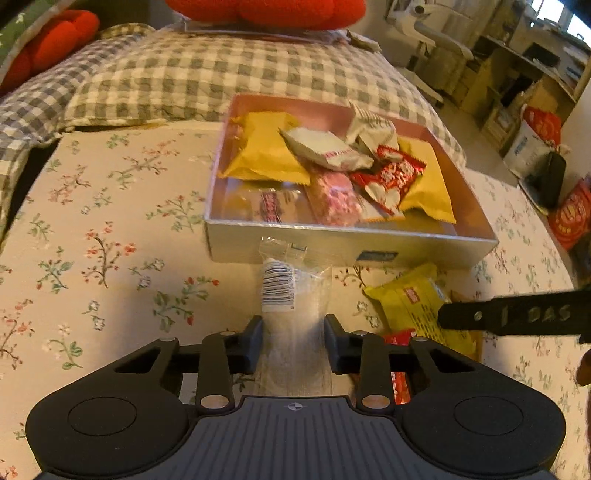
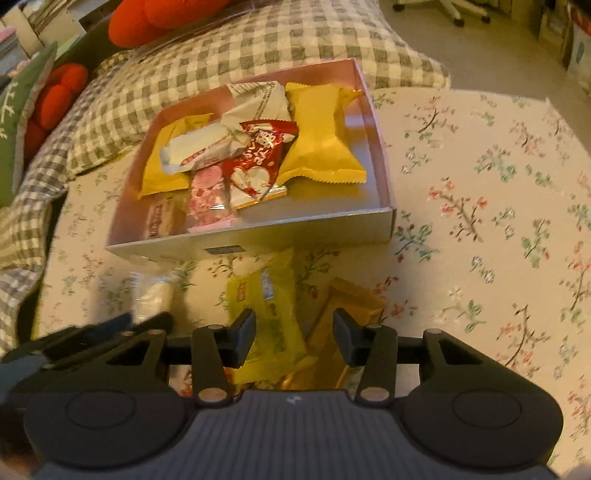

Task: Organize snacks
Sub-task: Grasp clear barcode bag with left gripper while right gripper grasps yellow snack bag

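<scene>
Landmark: the shallow box (image 1: 347, 247), pink inside, sits on the floral sheet (image 1: 110, 229); every place below is given from it.
Your left gripper (image 1: 293, 341): clenched on a clear packet (image 1: 291, 295) with a barcode label, gripped at its near end; the packet's far tip reaches up to the box's near wall.
Your right gripper (image 2: 294, 336): released, fingers spread, hovering on the near side of the box over a yellow wrapper (image 2: 269, 314) and a tan packet (image 2: 351, 306) lying on the sheet.
Left view only: one finger of your right gripper crosses in from the right edge, its tip over the yellow wrapper (image 1: 417, 302); a red wrapper (image 1: 400, 365) peeks out beneath your left gripper, nearer you than the box.
Right view only: the tan packet, just right of the yellow wrapper; your left gripper shows as a blurred dark shape at lower left, the clear packet (image 2: 151, 295) before it.
Inside the box: two yellow pouches (image 2: 321, 144), white wrappers (image 2: 207, 147), a red packet (image 2: 258, 158), a pink packet (image 2: 207, 192).
Beyond the box: a checked quilt (image 1: 207, 74) and red cushions (image 1: 266, 11).
Pose: both grippers point toward the box's near wall, yours left and right side by side, close together.
</scene>
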Motion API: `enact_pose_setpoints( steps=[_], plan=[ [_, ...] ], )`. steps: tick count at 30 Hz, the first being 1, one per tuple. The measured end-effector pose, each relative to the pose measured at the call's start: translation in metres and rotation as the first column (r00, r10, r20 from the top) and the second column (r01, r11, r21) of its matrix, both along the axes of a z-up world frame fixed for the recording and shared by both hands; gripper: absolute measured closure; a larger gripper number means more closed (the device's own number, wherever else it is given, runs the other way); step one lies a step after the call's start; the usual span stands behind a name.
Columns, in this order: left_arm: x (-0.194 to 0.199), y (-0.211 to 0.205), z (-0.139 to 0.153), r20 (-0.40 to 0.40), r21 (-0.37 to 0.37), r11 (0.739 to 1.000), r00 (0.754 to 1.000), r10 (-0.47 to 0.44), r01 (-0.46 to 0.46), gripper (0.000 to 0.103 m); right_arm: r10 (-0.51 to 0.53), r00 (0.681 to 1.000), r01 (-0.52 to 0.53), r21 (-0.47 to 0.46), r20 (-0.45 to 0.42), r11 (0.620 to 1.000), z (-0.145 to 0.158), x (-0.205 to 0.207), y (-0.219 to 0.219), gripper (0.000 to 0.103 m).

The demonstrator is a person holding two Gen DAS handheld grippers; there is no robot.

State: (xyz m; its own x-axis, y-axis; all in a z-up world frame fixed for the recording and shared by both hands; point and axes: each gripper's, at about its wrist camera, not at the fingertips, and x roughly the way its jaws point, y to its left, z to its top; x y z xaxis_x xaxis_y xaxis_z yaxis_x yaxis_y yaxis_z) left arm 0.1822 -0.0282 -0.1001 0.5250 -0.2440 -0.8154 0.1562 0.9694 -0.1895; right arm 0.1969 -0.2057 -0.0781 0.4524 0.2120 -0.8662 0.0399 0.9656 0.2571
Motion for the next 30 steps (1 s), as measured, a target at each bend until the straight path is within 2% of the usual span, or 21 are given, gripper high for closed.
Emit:
enact_pose_setpoints(
  steps=[8, 11, 14, 16, 19, 25, 30],
  plan=[
    [-0.001, 0.007, 0.012, 0.042, -0.014, 1.0, 0.999, 0.018, -0.018, 0.072, 0.1, 0.995, -0.098, -0.082, 0.022, 0.992, -0.007, 0.002, 0.031, 0.059],
    [0.001, 0.012, 0.013, 0.041, -0.019, 0.999, 0.998, 0.037, -0.036, 0.072, 0.148, 0.989, -0.145, -0.14, 0.01, 0.979, -0.016, 0.002, 0.047, 0.056],
    [0.002, 0.015, 0.014, 0.04, -0.031, 0.998, 0.998, 0.048, -0.046, 0.072, 0.181, 0.983, -0.167, -0.228, 0.038, 0.959, -0.017, -0.002, 0.059, 0.067],
    [0.001, 0.018, 0.016, 0.044, -0.04, 0.998, 0.998, 0.052, -0.05, 0.072, 0.15, 0.988, -0.139, -0.179, 0.048, 0.974, -0.01, -0.002, 0.052, 0.073],
    [0.0, 0.019, 0.019, 0.06, -0.051, 0.997, 0.997, 0.053, -0.05, 0.072, 0.107, 0.99, -0.094, -0.135, 0.092, 0.986, 0.008, -0.006, 0.04, 0.073],
    [0.0, 0.021, 0.024, 0.081, -0.052, 0.997, 0.995, 0.065, -0.061, 0.072, 0.053, 0.993, -0.045, -0.079, 0.101, 0.996, 0.01, -0.006, 0.023, 0.074],
    [0.0, 0.029, 0.035, 0.119, -0.092, 0.992, 0.988, 0.099, -0.088, 0.072, 0.021, 0.991, -0.016, -0.036, 0.135, 0.999, 0.022, -0.009, 0.011, 0.074]
  ],
)
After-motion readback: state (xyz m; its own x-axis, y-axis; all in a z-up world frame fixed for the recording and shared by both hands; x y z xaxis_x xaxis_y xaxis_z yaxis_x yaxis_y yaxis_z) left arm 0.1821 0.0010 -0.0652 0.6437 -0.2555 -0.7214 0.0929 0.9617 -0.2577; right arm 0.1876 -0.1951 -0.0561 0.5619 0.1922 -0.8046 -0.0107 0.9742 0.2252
